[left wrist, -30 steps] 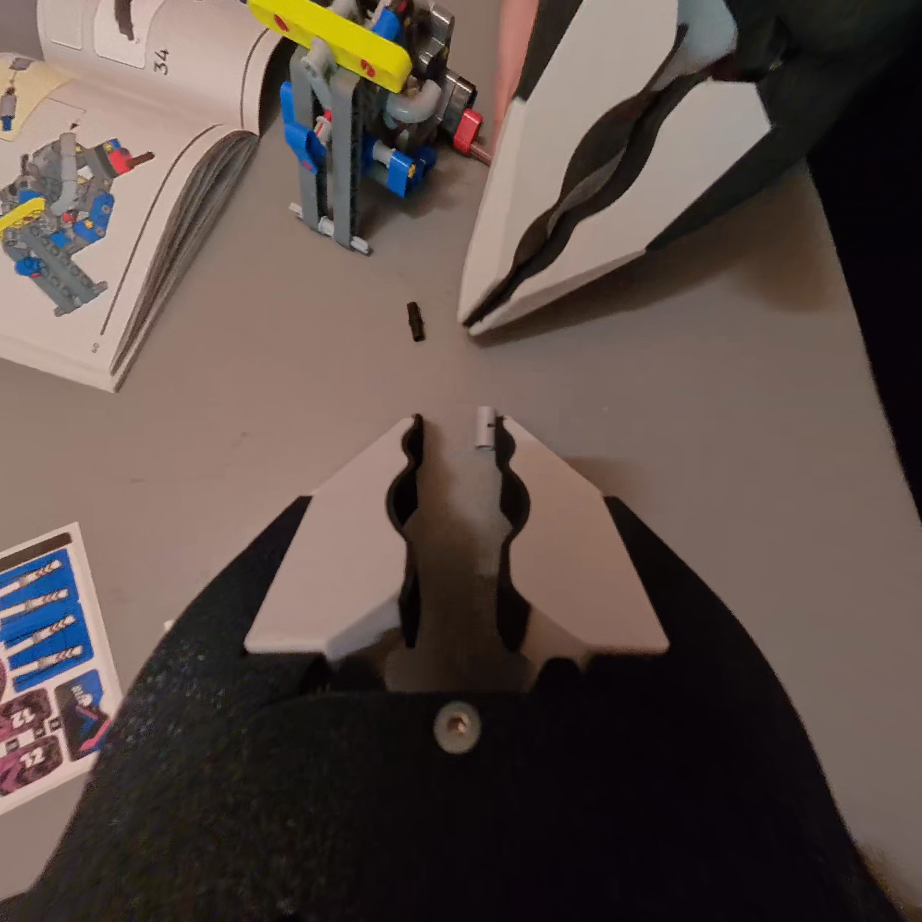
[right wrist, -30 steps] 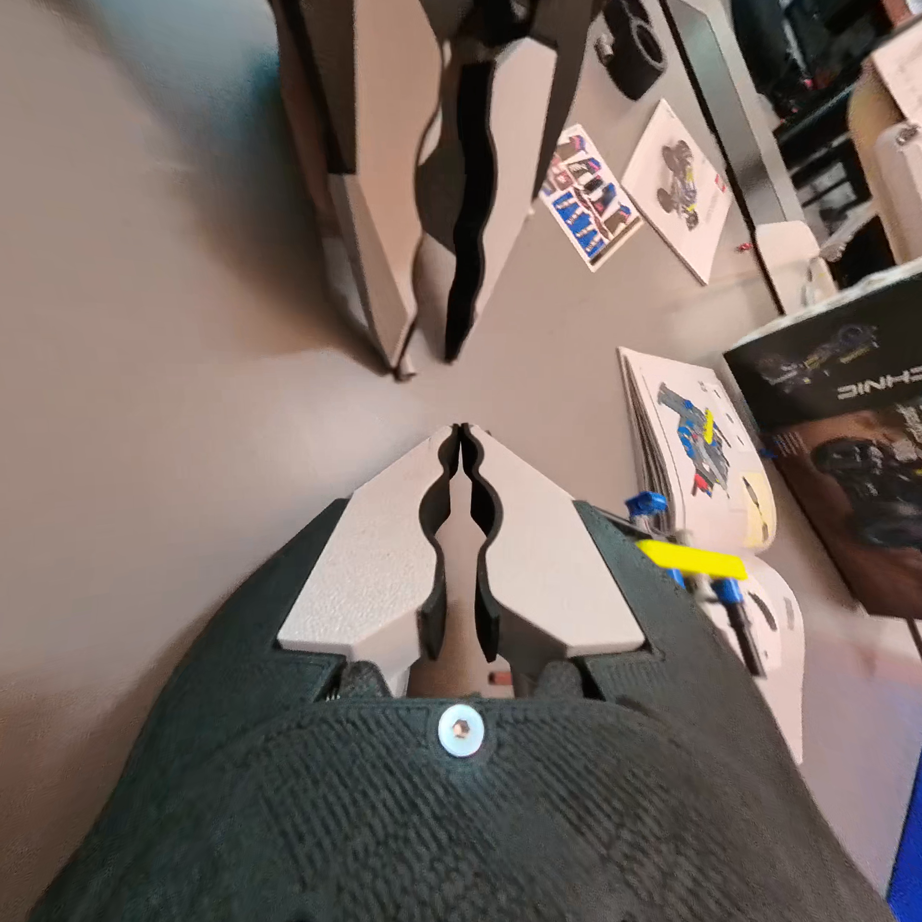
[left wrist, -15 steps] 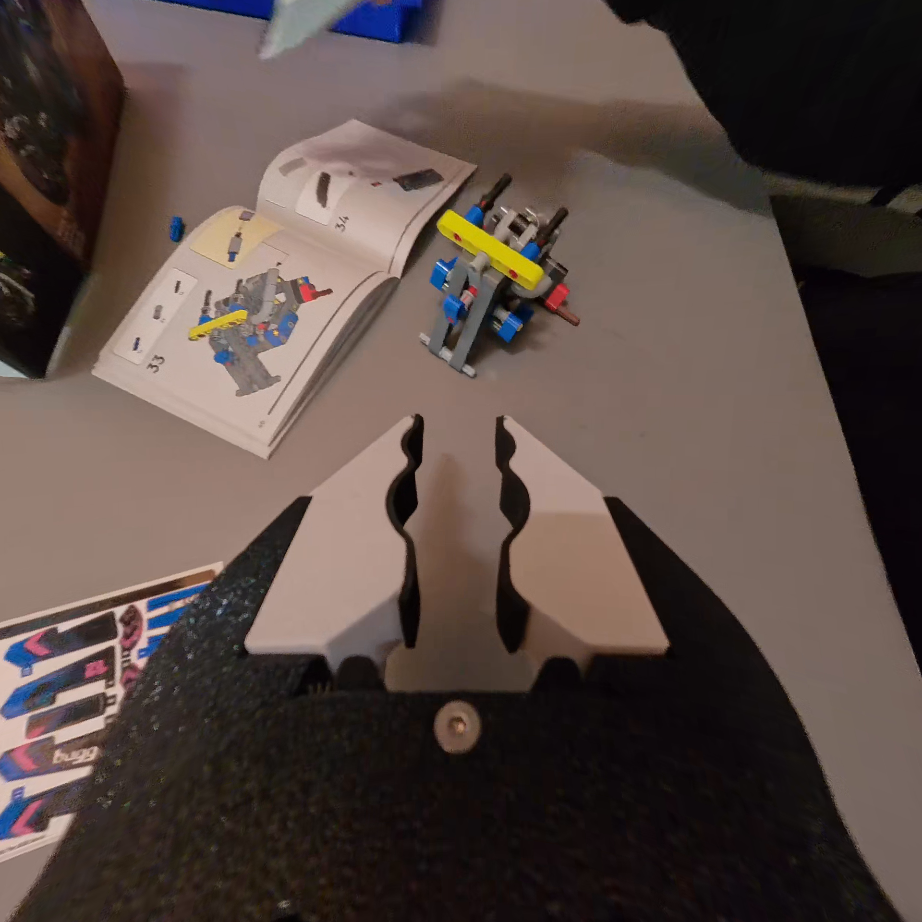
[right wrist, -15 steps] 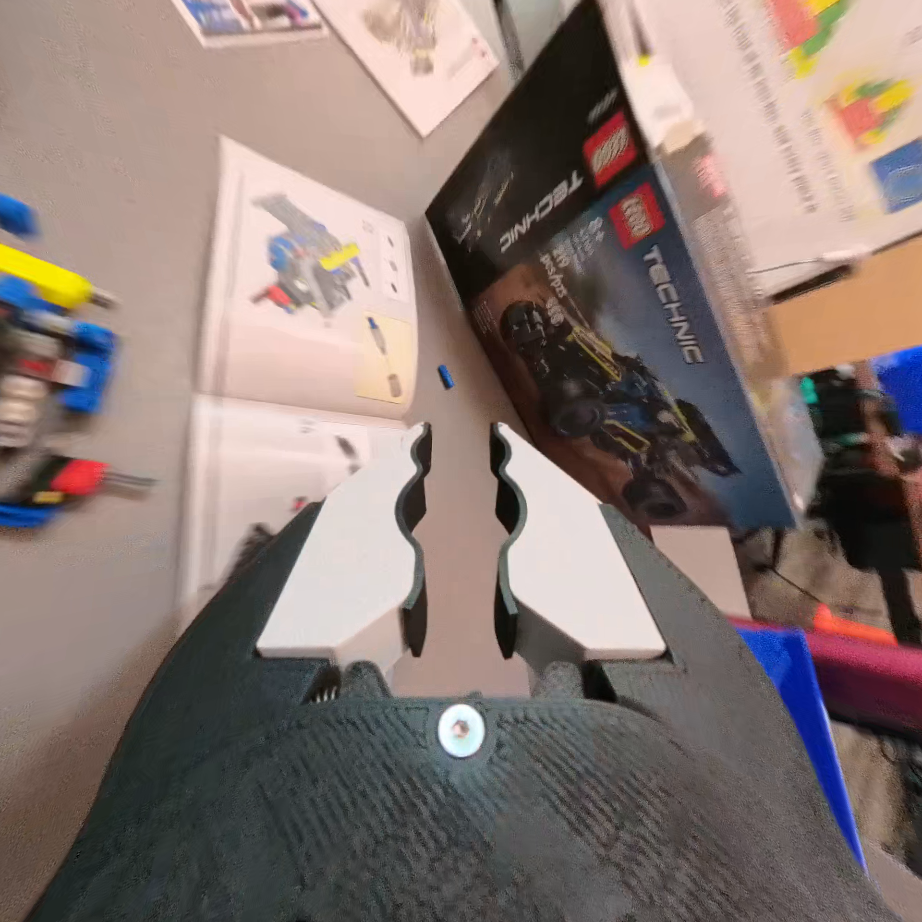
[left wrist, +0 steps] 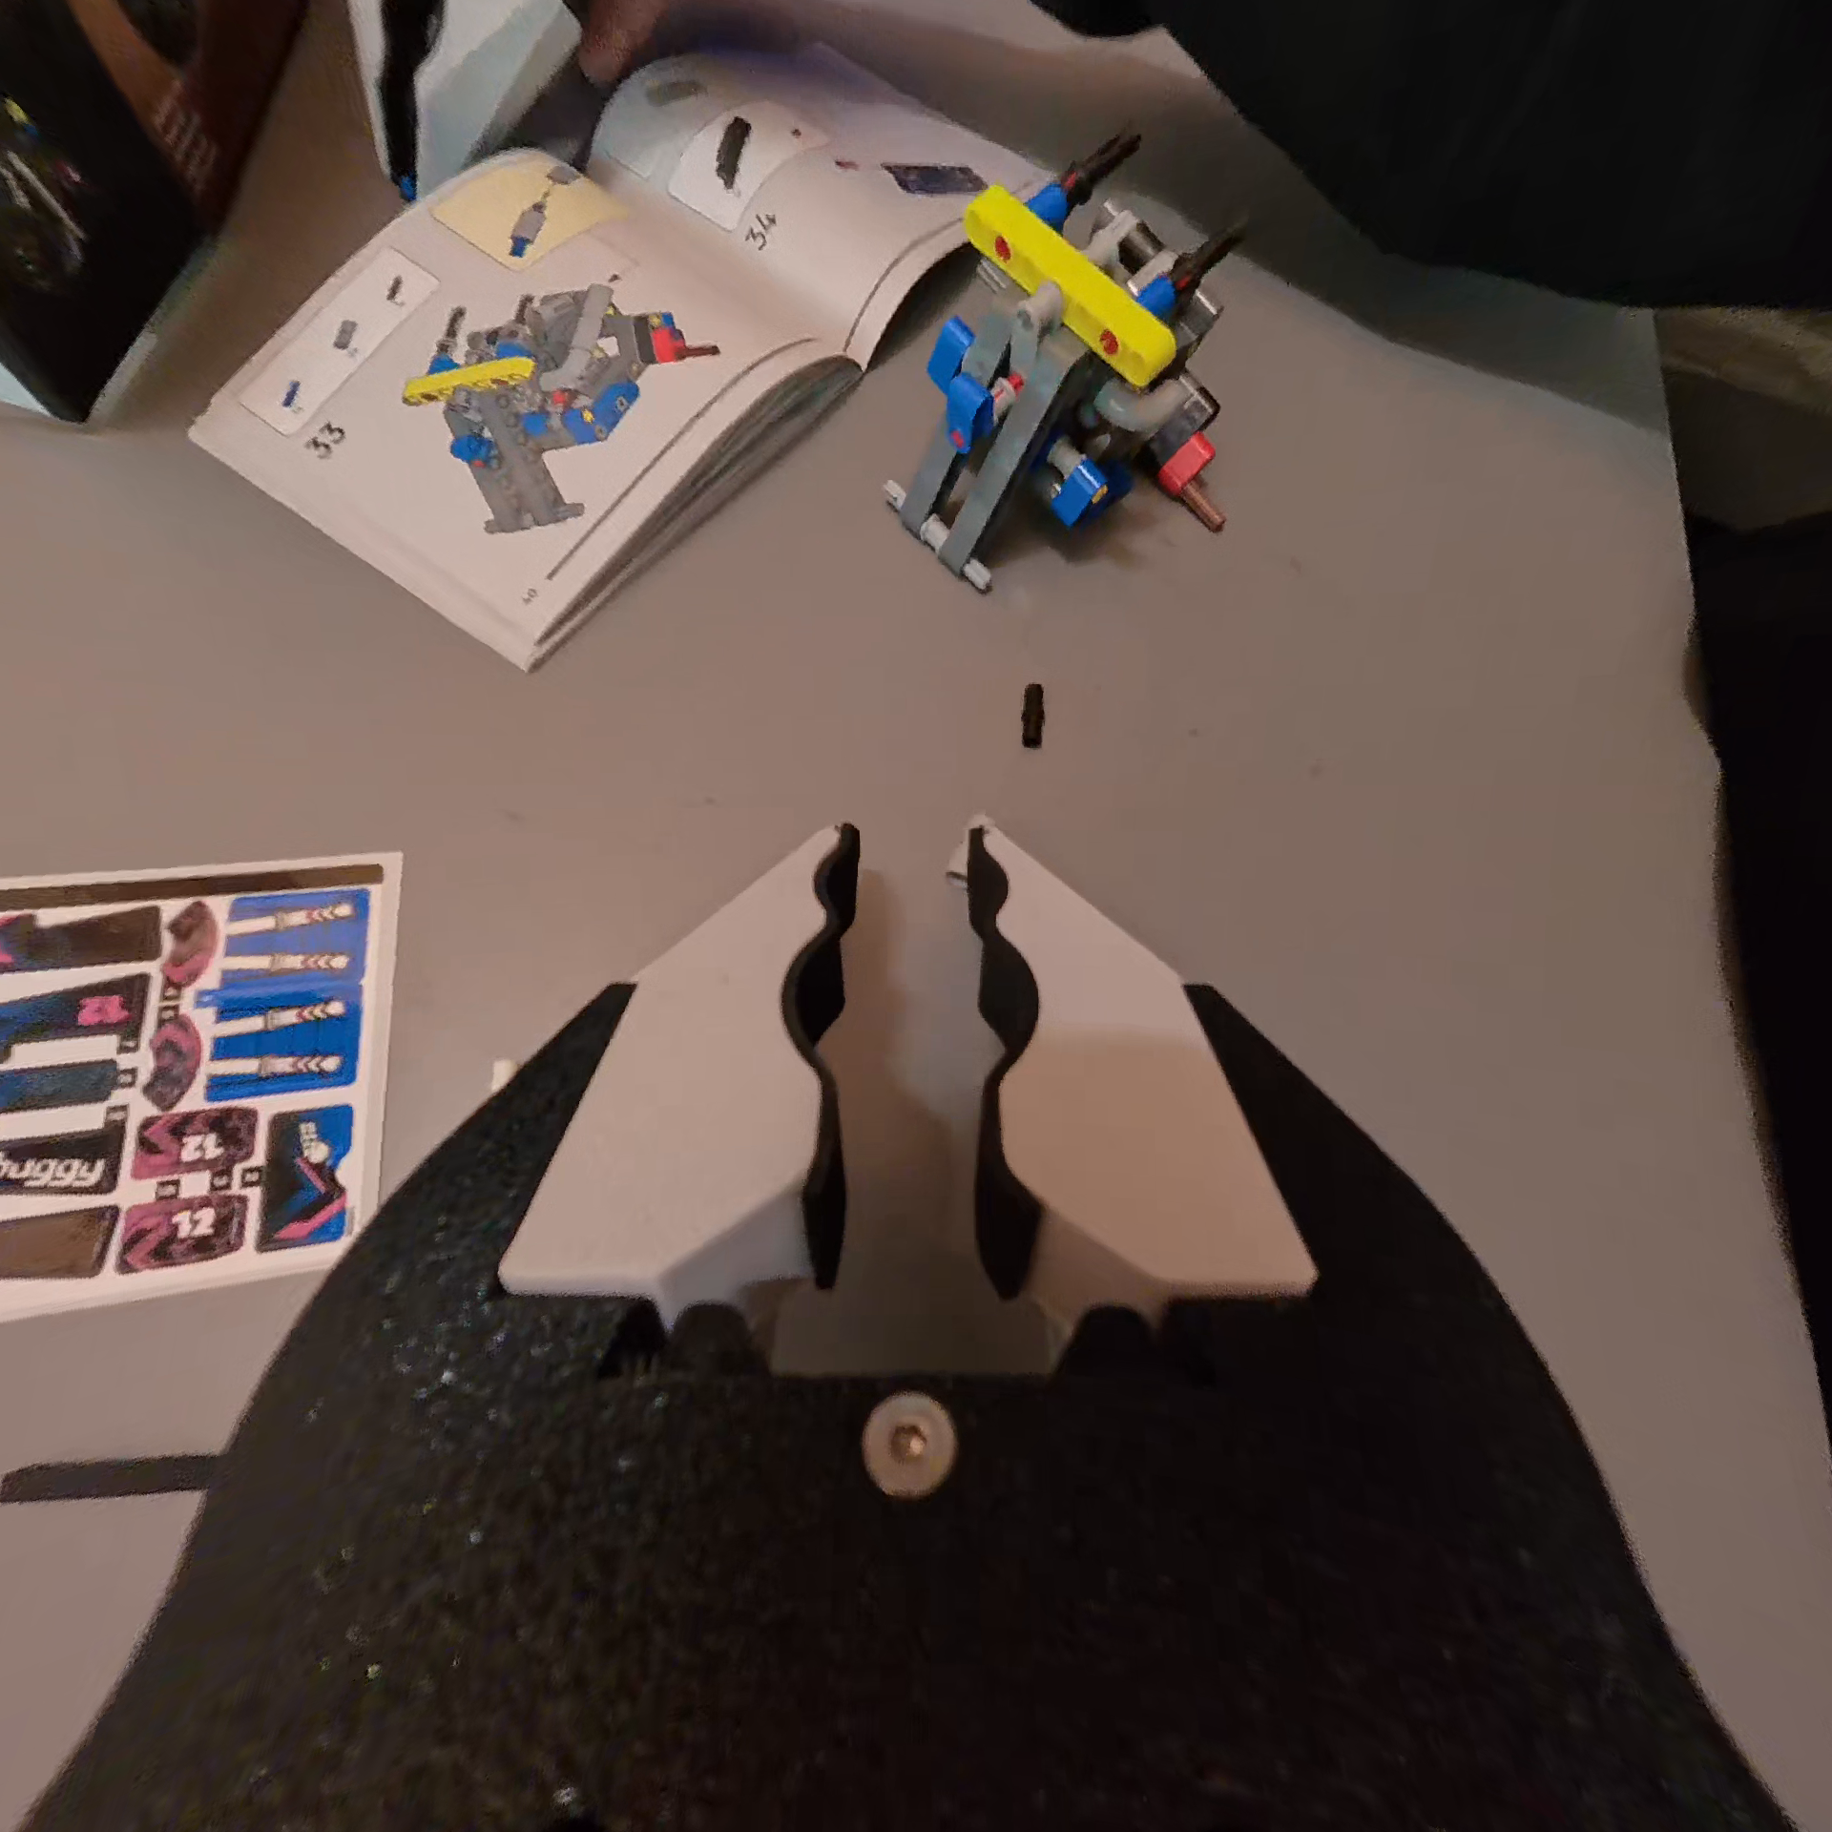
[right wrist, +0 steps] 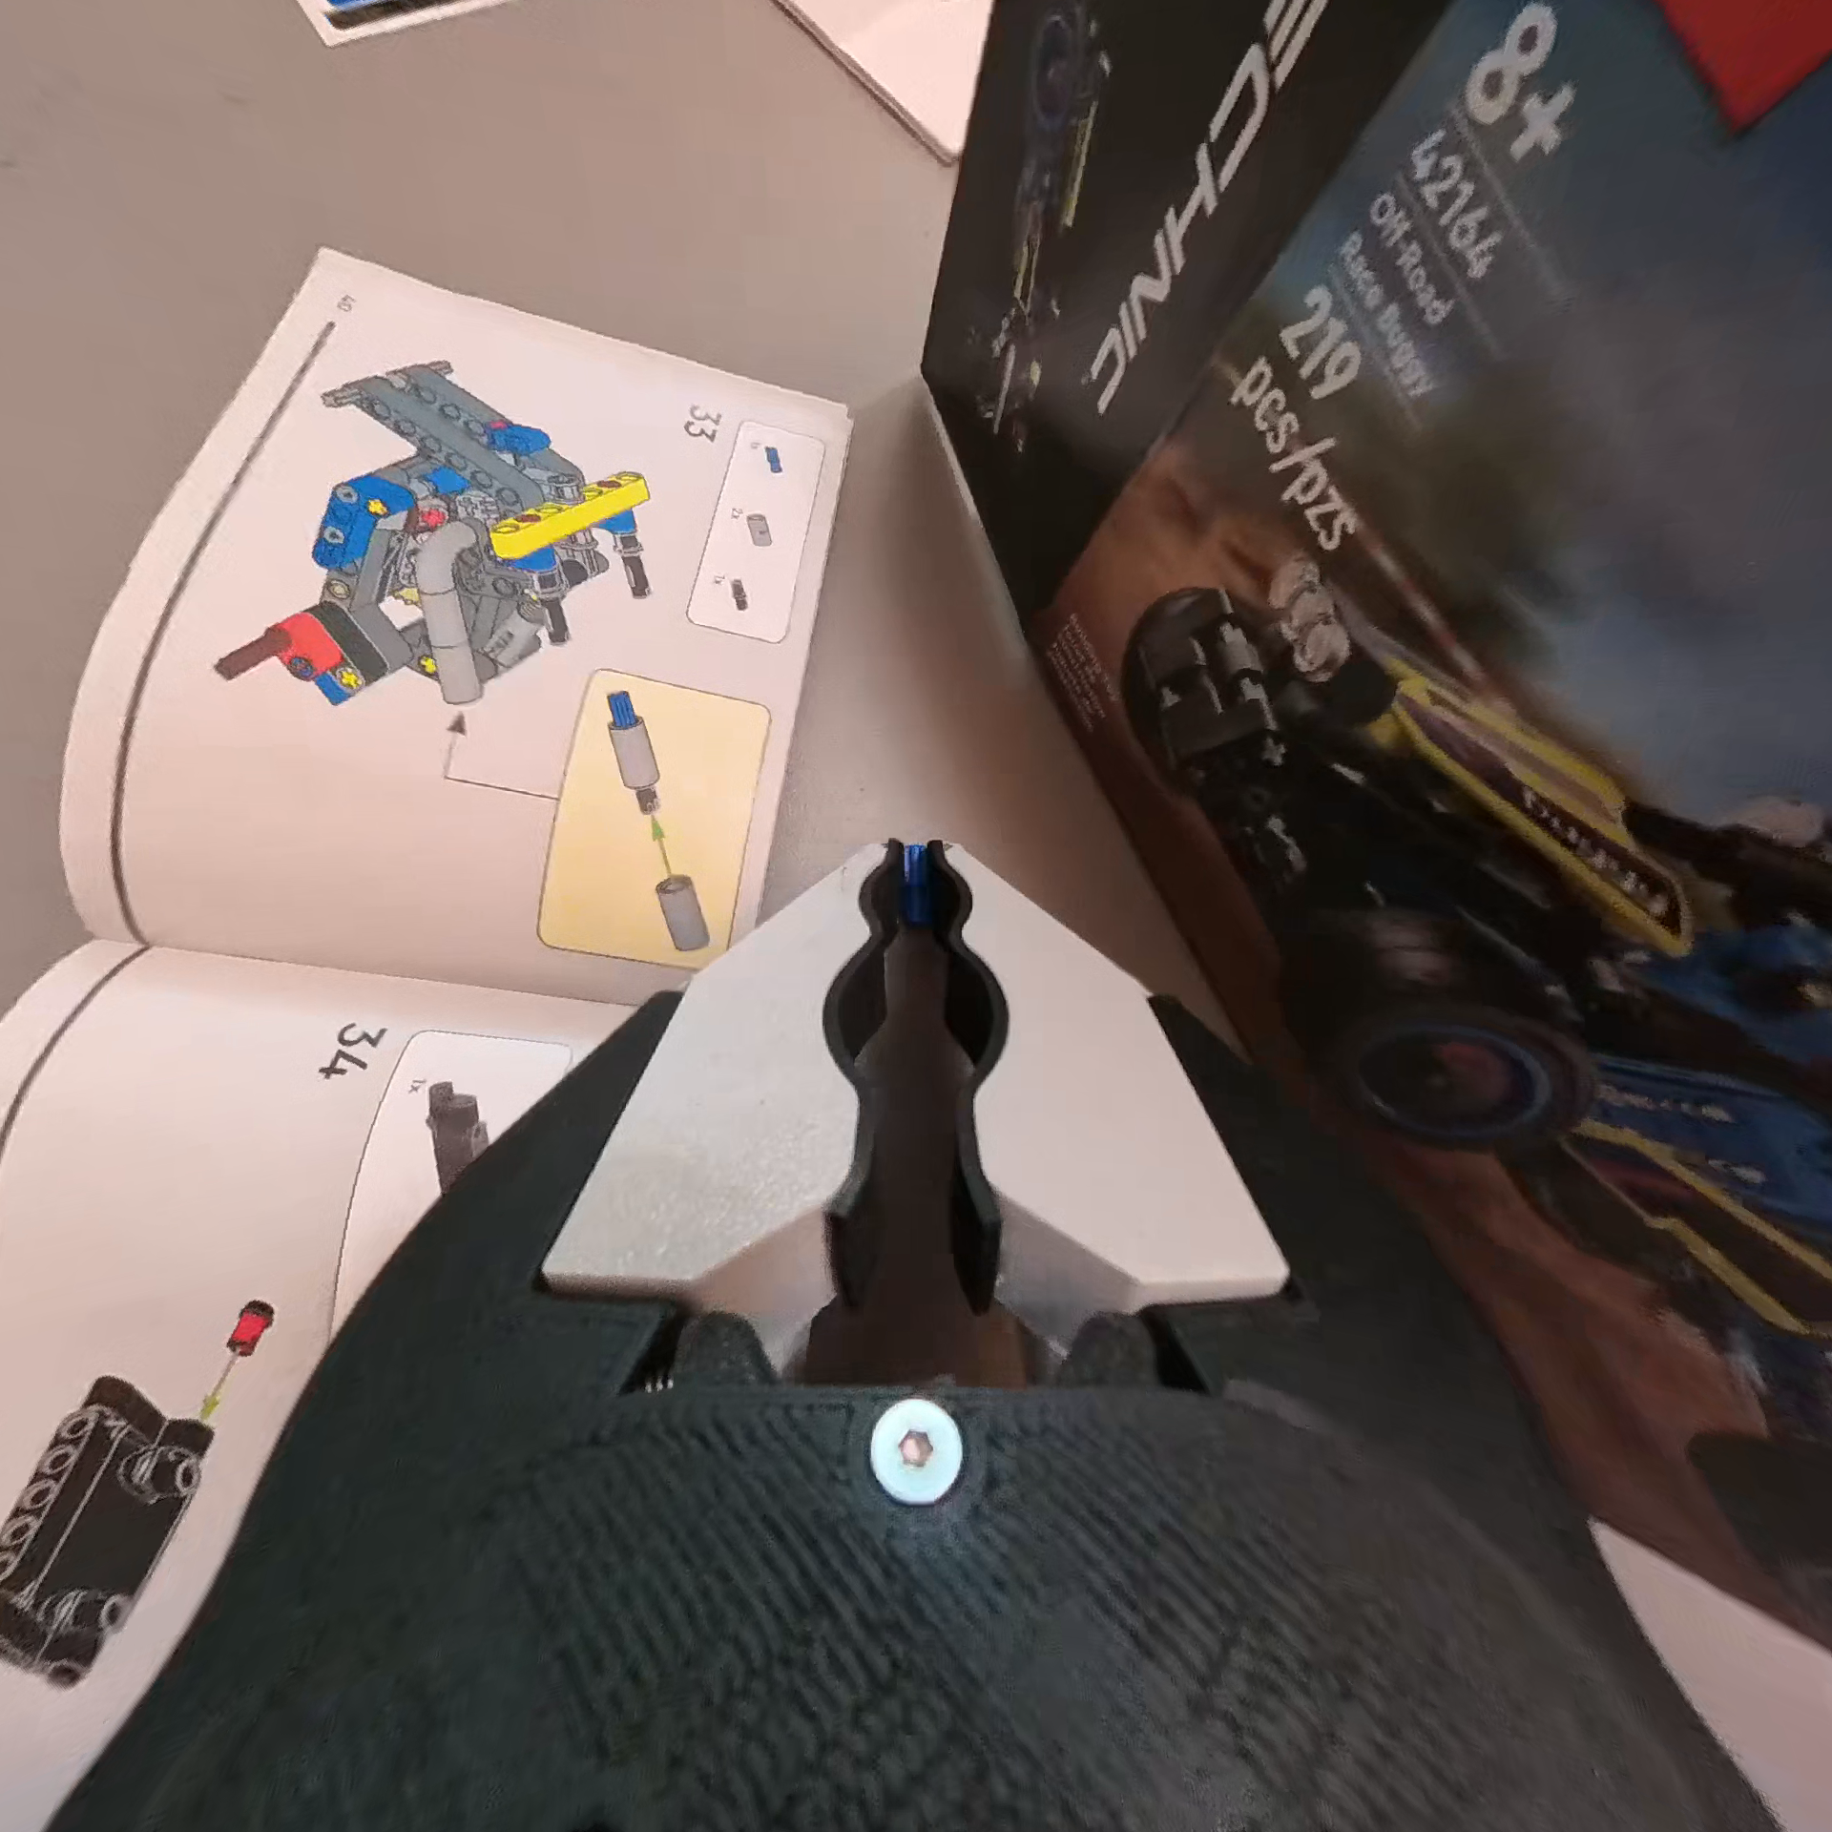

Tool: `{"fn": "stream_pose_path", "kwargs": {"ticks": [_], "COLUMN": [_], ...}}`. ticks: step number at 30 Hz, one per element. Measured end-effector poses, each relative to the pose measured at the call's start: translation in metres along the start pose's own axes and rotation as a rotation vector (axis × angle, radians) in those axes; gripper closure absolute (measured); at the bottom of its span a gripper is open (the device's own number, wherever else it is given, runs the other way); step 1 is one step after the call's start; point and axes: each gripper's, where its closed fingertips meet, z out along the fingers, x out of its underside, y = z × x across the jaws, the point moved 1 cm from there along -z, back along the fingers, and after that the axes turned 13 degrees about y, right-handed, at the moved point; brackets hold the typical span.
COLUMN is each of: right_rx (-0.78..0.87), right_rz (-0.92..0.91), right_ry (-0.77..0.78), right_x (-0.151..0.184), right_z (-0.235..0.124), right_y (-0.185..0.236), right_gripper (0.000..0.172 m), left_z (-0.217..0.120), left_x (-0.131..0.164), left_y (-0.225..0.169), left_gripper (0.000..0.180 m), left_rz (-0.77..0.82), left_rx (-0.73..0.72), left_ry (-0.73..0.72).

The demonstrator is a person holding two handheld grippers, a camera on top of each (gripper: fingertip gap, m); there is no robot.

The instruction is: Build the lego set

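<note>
Here, the right gripper (right wrist: 917, 872) pinches a small blue pin (right wrist: 915, 887) at its very fingertips, both pads pressed on it, just above the grey table (right wrist: 872, 198) between the open booklet (right wrist: 446, 595) and the upright box (right wrist: 1388, 595). The left gripper (left wrist: 912, 853) hangs partly open with bare table between the pads; a small pale piece (left wrist: 960, 860) shows at its right fingertip, though whether it is touched is unclear. A black pin (left wrist: 1032, 714) lies just ahead, with the half-built model (left wrist: 1061, 377) beyond, beside the booklet and a sticker sheet (left wrist: 188, 1071).

Printed box (right wrist: 1437, 694) blurred, cut off
</note>
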Motion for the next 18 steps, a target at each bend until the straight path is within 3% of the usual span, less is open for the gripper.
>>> {"fn": "stream_pose_path", "kwargs": {"ticks": [3,5,8,10,14,18], "right_rx": [0.124,0.225,0.222,0.182,0.122,0.061], "right_rz": [0.035,0.118,0.193,0.222,0.404,0.563], "right_ry": [-0.015,-0.056,-0.269,-0.333,-0.335,-0.224], "right_x": [0.001,-0.011,-0.064,-0.095,-0.12,-0.114], "right_z": [-0.021,-0.062,-0.137,-0.158,-0.106,-0.044], "right_y": [-0.005,0.001,0.066,0.128,0.219,0.249], "right_gripper": [0.169,0.17,0.17,0.17,0.17,0.169], "left_z": [-0.006,-0.011,-0.016,-0.014,-0.002,0.001], "left_x": [-0.013,-0.019,-0.01,0.001,0.02,0.037], "left_y": [0.001,-0.007,-0.029,-0.046,-0.069,-0.066], "left_gripper": [0.162,0.162,0.161,0.161,0.159,0.16], "left_rz": [0.002,0.041,0.165,0.215,0.195,0.151], "left_rx": [-0.033,-0.068,-0.13,-0.137,-0.094,-0.164], "left_ry": [-0.066,-0.099,-0.081,-0.07,-0.047,0.057]}}
